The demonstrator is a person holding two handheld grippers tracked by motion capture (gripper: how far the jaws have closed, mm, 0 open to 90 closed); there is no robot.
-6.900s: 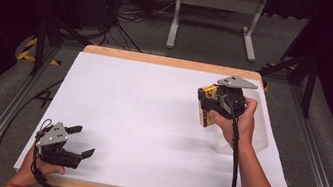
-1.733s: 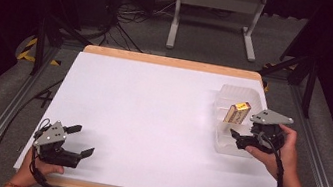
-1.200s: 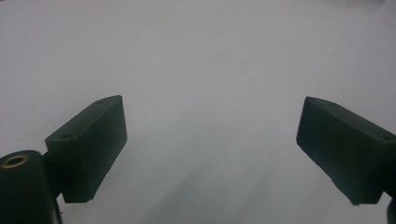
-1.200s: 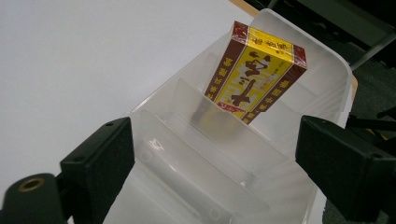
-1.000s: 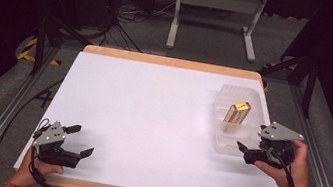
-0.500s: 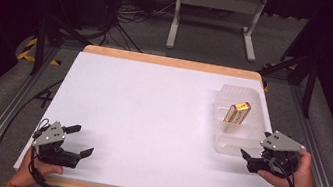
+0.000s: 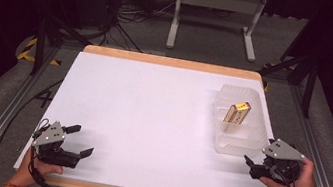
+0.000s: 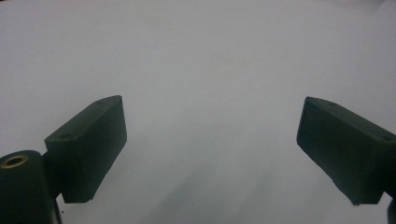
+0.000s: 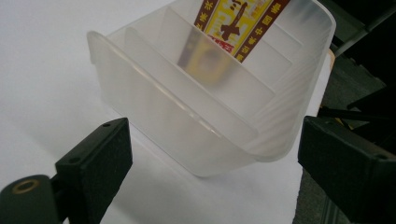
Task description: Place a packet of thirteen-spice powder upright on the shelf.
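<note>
Jaws stand apart and empty on both the left gripper (image 7: 75, 141) and right gripper (image 7: 255, 168). Beyond the right one, on the white counter (image 7: 150, 121), a translucent ribbed plastic bin (image 7: 238, 140) holds a tilted yellow-and-maroon packet (image 7: 237, 112). Risk: a nudge slides the light bin.

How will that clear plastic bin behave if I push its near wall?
The clear plastic bin looks thin-walled, so probably light. It would likely slide on the smooth white table. The yellow packet leans inside and may topple.
</note>
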